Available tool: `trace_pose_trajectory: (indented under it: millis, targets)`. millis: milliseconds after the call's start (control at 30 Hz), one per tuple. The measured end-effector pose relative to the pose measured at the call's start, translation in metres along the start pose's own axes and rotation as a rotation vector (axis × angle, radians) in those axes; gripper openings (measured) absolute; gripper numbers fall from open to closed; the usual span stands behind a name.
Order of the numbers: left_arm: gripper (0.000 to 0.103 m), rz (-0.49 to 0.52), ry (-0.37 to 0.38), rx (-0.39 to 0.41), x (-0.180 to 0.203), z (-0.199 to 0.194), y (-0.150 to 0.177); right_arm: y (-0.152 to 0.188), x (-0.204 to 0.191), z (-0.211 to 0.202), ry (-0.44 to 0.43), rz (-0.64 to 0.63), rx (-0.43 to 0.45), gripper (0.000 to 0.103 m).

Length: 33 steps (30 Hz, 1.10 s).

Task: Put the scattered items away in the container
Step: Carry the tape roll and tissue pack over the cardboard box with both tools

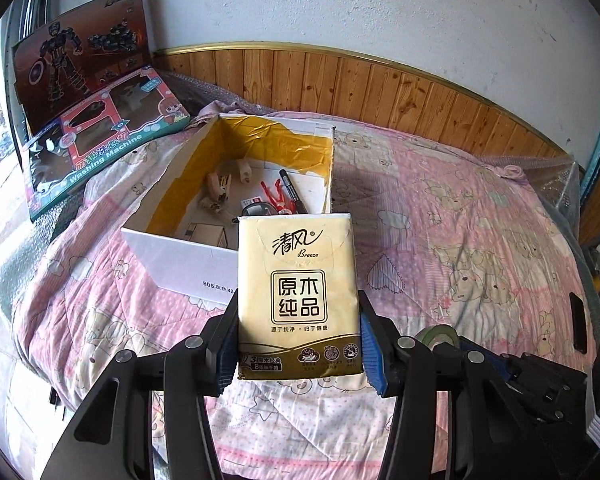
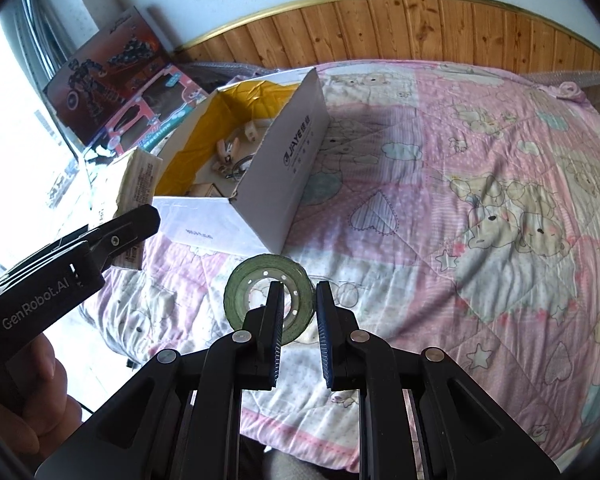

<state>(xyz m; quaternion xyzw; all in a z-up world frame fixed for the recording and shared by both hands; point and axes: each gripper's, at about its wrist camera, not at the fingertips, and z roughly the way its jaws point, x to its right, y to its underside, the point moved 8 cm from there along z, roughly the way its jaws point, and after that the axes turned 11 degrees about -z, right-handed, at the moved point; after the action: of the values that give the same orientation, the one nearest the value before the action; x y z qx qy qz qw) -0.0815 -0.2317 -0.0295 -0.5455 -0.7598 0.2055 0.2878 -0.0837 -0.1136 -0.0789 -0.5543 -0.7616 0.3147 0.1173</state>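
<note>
While the left gripper (image 1: 298, 344) pinches a pack of tissues (image 1: 298, 296) between its pads just short of the white cardboard box (image 1: 188, 264), the right gripper (image 2: 298, 300) hangs partly open over a green tape roll (image 2: 270, 300) lying on the pink quilt (image 2: 460, 200) before the box's near corner. Inside the box lie a black marker (image 1: 292, 188) and small toys. Beyond it, toy cartons (image 1: 100, 148) lean by the wall.

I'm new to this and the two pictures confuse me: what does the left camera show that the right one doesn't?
Only the left wrist view shows the tissue pack's printed front, clamped in the left claw, plus a black marker inside the box. Only the right wrist view shows the right claw open around the rim of the green tape roll. Both show the cardboard box and the pink quilt.
</note>
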Motion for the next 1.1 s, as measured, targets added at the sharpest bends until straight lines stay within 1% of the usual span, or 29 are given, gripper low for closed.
trace_pose_trajectory:
  millis: [333, 533, 800, 1100]
  targets:
    - [0.052, -0.054, -0.006, 0.002, -0.031, 0.0, -0.009, -0.021, -0.038, 0.009, -0.028, -0.069, 0.001, 0.017]
    - [0.052, -0.091, -0.014, -0.01, -0.051, 0.007, -0.015, -0.031, -0.051, 0.019, -0.046, -0.085, -0.006, 0.017]
    - [0.052, -0.132, -0.026, -0.025, -0.072, 0.022, -0.029, -0.046, -0.059, 0.032, -0.066, -0.093, -0.014, 0.016]
    - [0.052, -0.167, 0.007, -0.039, -0.076, 0.036, -0.06, -0.074, -0.055, 0.045, -0.088, -0.082, -0.011, 0.016]
